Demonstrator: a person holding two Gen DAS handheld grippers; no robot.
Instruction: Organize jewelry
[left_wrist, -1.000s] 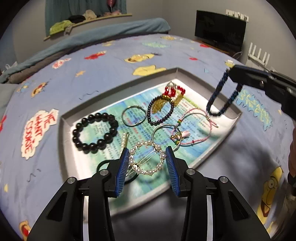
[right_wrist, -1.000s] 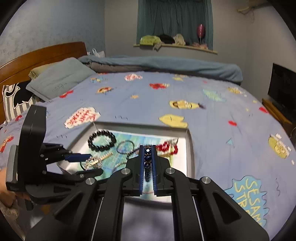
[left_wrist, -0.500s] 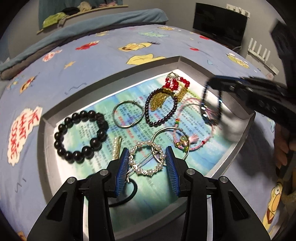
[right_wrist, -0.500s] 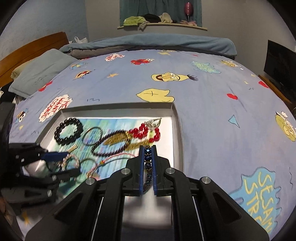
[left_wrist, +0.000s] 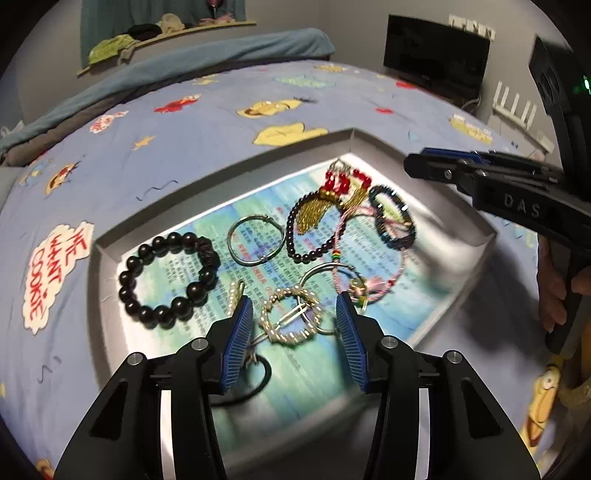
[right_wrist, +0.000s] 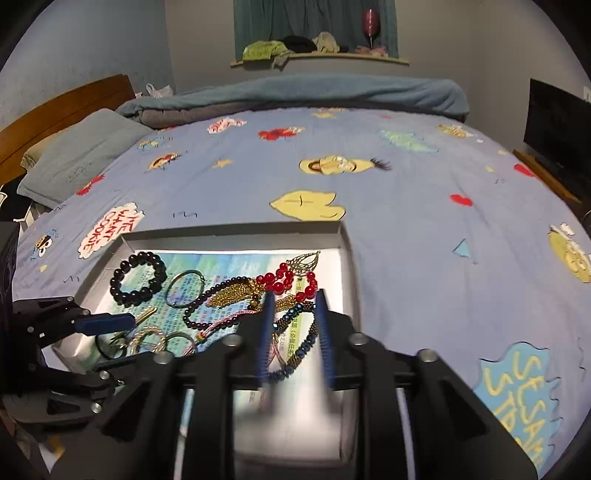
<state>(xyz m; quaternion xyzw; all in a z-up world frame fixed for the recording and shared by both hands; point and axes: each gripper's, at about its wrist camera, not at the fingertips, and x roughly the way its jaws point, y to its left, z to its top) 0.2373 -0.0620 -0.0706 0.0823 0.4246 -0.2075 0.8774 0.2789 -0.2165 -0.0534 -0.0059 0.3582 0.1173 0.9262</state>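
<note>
A shallow grey tray (left_wrist: 105, 266) (right_wrist: 229, 230) on the bed holds several pieces of jewelry. The dark blue beaded bracelet (left_wrist: 393, 218) (right_wrist: 299, 332) lies in the tray's right part, on a pink cord bracelet (left_wrist: 369, 254). My right gripper (right_wrist: 293, 328) is open just above it, empty; it shows in the left wrist view (left_wrist: 417, 166). My left gripper (left_wrist: 293, 332) is open and empty over a pearl hoop clip (left_wrist: 290, 317). A black bead bracelet (left_wrist: 168, 275), silver ring (left_wrist: 255, 240), dark purple bead bracelet (left_wrist: 310, 236) and red bead piece (left_wrist: 345, 181) lie around.
The tray rests on a blue cartoon-print bedspread (right_wrist: 406, 206). A black hair tie (left_wrist: 255, 376) lies at the tray's near edge. A pillow (right_wrist: 77, 155) and wooden headboard (right_wrist: 62, 107) are at far left, a dark TV (left_wrist: 436, 55) at the right.
My right gripper lowered the dark blue bracelet into the tray, then opened and let it go. My left gripper stayed open over the pearl clip.
</note>
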